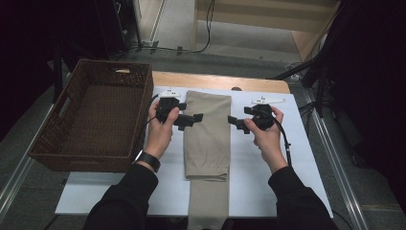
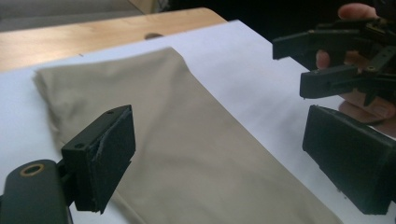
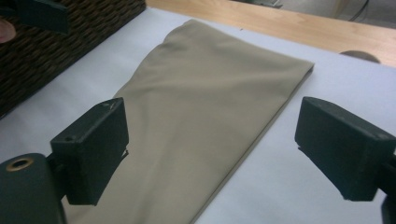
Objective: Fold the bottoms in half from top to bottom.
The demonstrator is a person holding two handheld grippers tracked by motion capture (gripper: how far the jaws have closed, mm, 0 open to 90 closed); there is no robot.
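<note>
Trousers (image 1: 207, 136), beige and folded long, lie mid-table on a white sheet (image 1: 287, 163). Left gripper (image 1: 191, 120) and right gripper (image 1: 235, 122) flank them, jaws apart, empty. High view adds a wicker basket (image 1: 93, 158) left, dark room, wooden table edge (image 1: 215, 80) beyond

Folded beige trousers (image 1: 208, 139): khaki cloth, smooth, lying flat on white sheet covering bench. Long narrow strip running from far side toward person, near end hanging past bench edge. Folded layer edge visible partway along near half. Nothing gripping cloth.
</note>
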